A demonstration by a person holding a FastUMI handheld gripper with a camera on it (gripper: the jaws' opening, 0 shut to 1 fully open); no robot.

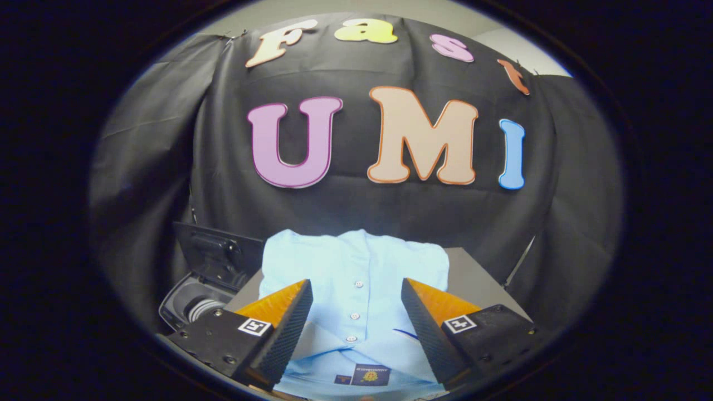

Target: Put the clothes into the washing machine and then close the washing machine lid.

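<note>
A light blue buttoned shirt point(356, 273) lies folded on a grey table point(479, 278), its collar nearest me and its button row running away between the fingers. My gripper point(356, 287) hovers open over the shirt's near half, one finger on each side of the button row, neither pressing the cloth. To the left of the shirt and lower down stands the washing machine point(192, 303), its dark lid point(220, 256) raised upright and its drum opening showing a ribbed pale inside.
Black cloth walls close off the space behind the table and on both sides. The table's grey top shows to the right of the shirt, up to its far right corner.
</note>
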